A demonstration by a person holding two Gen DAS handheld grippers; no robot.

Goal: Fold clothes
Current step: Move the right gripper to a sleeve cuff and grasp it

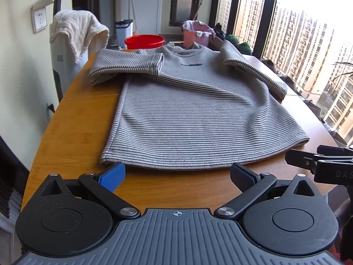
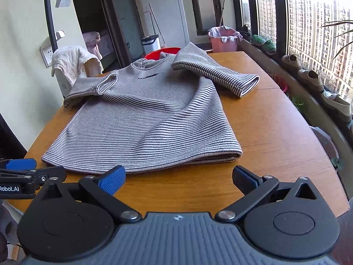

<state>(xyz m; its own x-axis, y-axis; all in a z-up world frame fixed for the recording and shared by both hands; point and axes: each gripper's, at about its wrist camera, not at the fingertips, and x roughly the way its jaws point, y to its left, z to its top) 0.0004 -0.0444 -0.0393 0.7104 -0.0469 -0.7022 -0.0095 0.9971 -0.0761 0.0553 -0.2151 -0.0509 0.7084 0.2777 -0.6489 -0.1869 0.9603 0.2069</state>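
Note:
A grey striped short-sleeved shirt (image 1: 189, 110) (image 2: 145, 119) lies front-up on the wooden table (image 1: 75, 132) (image 2: 275, 137), collar away from me, hem nearest. Its left sleeve (image 1: 125, 66) is folded inward over the chest. Its right sleeve (image 2: 216, 72) lies bunched out to the right. My left gripper (image 1: 177, 176) hangs open just short of the hem's left half, nothing between its fingers. My right gripper (image 2: 178, 177) is open too, just before the hem's right corner, holding nothing. Each gripper shows at the edge of the other's view.
A red basin (image 1: 144, 40) and a pink bucket (image 1: 196, 33) stand beyond the table's far edge. A chair with a white towel (image 1: 77, 31) sits far left. Windows, plants and shoes (image 2: 311, 77) line the sill on the right. Bare tabletop lies right of the shirt.

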